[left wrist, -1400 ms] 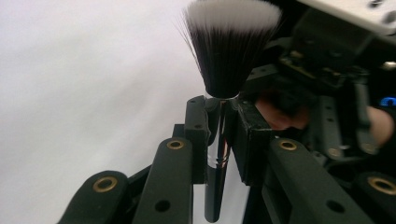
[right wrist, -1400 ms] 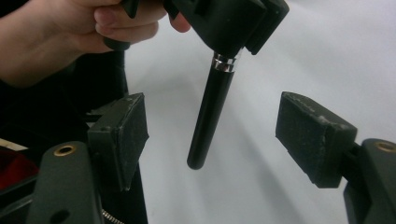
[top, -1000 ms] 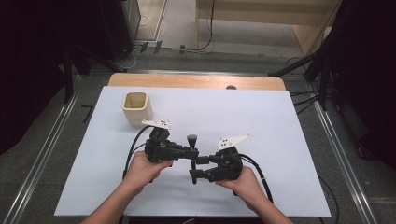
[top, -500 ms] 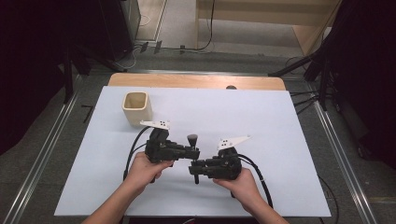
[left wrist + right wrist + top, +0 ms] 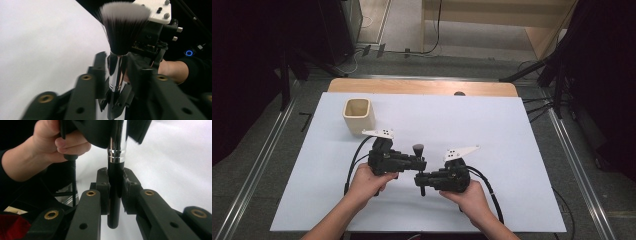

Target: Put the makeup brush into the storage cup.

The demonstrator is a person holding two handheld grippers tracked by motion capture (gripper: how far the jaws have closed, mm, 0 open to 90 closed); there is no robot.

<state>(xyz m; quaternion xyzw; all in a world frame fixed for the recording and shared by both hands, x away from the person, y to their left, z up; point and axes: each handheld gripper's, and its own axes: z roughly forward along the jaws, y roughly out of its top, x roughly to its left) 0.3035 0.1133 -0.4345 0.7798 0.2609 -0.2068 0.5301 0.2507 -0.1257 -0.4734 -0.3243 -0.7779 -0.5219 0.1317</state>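
A makeup brush with black, white-tipped bristles (image 5: 123, 27), a chrome ferrule (image 5: 116, 72) and a black handle (image 5: 115, 195) stands upright between both grippers. In the high view its head (image 5: 418, 149) pokes up at mid-table. My left gripper (image 5: 116, 66) is shut on the ferrule, coming in from the left (image 5: 418, 163). My right gripper (image 5: 115, 185) is shut on the handle just below the ferrule, coming in from the right (image 5: 422, 178). The handle's end (image 5: 422, 190) hangs below the right jaws.
A beige square cup (image 5: 358, 115) stands open and upright at the back left of the white table sheet (image 5: 512, 130). A wooden strip (image 5: 422, 87) runs along the far edge. Cables (image 5: 354, 160) trail back from both grippers toward the person.
The right gripper has edged slightly left toward the left gripper. The brush and the left gripper stay in about the same place.
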